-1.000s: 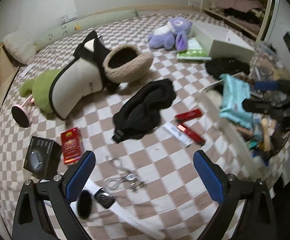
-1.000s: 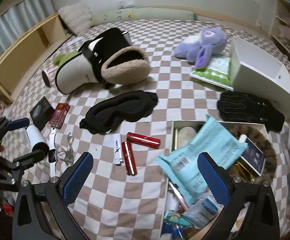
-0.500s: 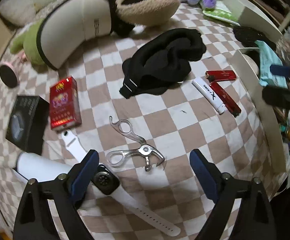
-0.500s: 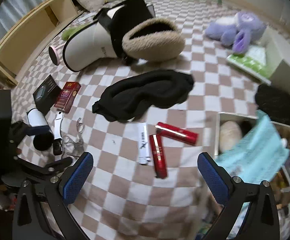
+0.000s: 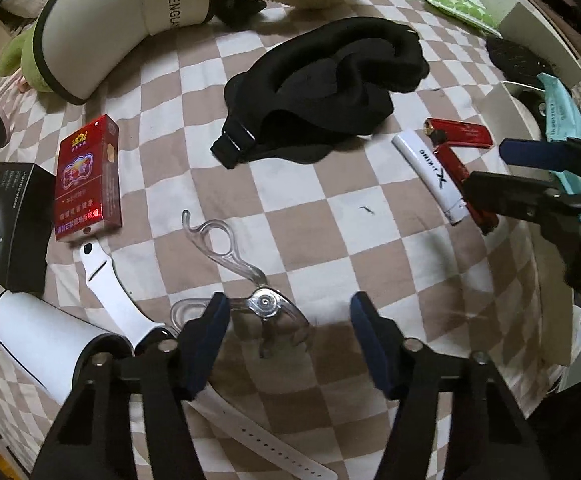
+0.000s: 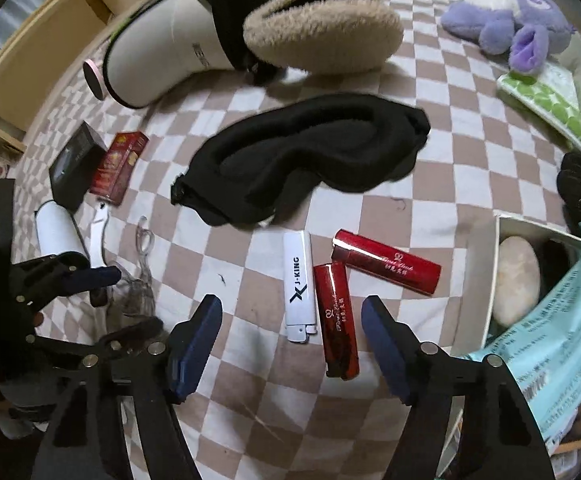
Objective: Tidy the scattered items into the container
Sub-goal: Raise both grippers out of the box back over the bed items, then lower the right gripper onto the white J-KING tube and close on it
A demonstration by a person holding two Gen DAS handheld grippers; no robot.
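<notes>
White plastic marks the slim lighter (image 6: 300, 285), printed "J-KING" with an X logo; it lies on the brown-and-white checked bedsheet (image 6: 430, 184) with its long axis running away from the right gripper (image 6: 290, 332), metal head nearest it. Touching its right side lies a glossy red lighter (image 6: 336, 320), and a second red lighter (image 6: 386, 261) angles off to the right, both with gold script too small to read. The right jaws stand wide apart over the white and red lighters, gripping nothing. The left gripper (image 5: 286, 330) hangs wide open around the pivot of the clear-handled scissors (image 5: 246, 280), holding nothing. The cream boot (image 5: 130, 24) reads "MENGLA…". The white open container (image 6: 490, 280) sits just right of the lighters.
</notes>
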